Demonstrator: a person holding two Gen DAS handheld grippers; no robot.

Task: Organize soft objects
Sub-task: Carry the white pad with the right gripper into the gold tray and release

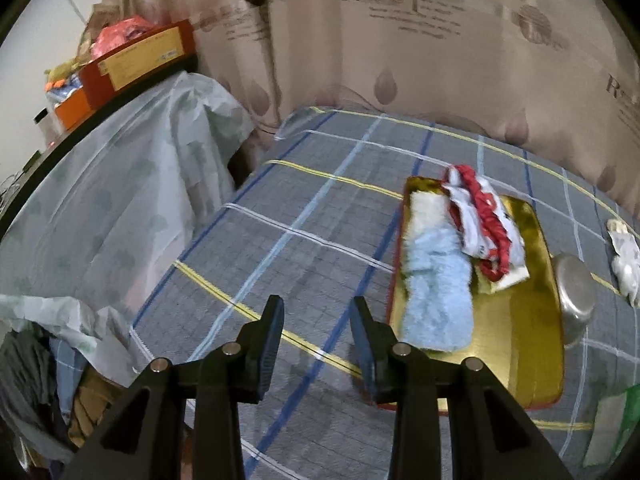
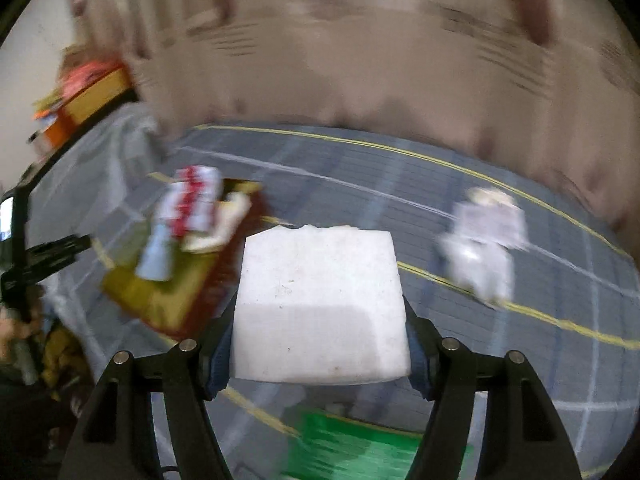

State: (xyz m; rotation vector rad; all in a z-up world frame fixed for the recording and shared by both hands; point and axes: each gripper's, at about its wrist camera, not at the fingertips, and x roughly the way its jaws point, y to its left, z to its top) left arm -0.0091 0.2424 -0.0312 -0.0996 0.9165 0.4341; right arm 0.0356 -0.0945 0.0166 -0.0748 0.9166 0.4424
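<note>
Foam block (image 2: 322, 304), white and squarish, sits clenched in the right claw (image 2: 320, 344) above the checked bed (image 1: 304, 216), probably bound for the gold tray (image 1: 516, 344). That tray gathers the soft things: one blue fluffy cloth (image 1: 436, 292) and one red-and-white braided piece (image 1: 486, 220). One white bundle (image 2: 484, 248) lies apart on the bed. Left claw (image 1: 318, 344) hangs released, holding nothing.

Home bedroom: plaid bedsheet (image 1: 304, 216), printed curtain (image 1: 400, 40), clothes pile (image 1: 36, 376).
</note>
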